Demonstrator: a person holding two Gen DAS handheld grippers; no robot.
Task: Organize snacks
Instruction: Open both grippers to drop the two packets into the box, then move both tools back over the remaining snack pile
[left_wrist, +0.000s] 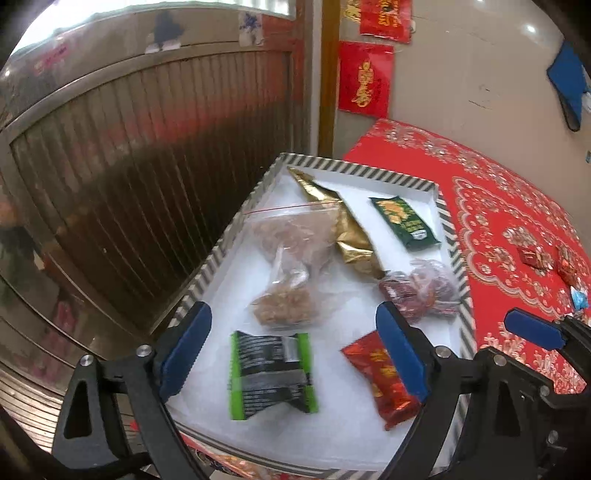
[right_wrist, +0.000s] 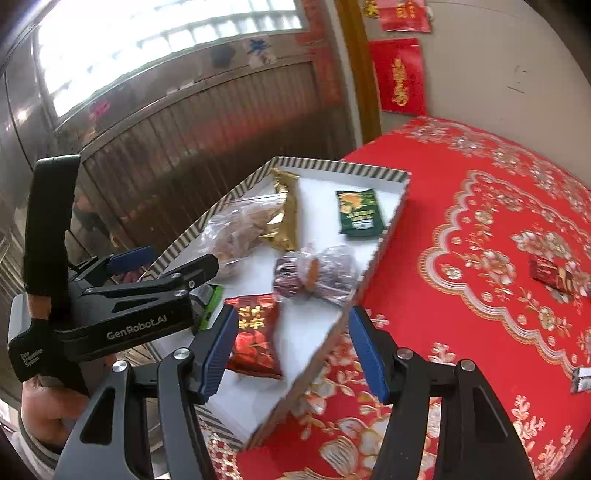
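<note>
Red, gold-patterned cloth covers the bench, where a striped-rim white tray holds the snacks. My left tool gapes wide above a black-and-green packet, pressing nothing. My right tool stands parted and empty over the tray's near edge, beside a red packet. Wrapped candies lie well apart on the cloth.
</note>
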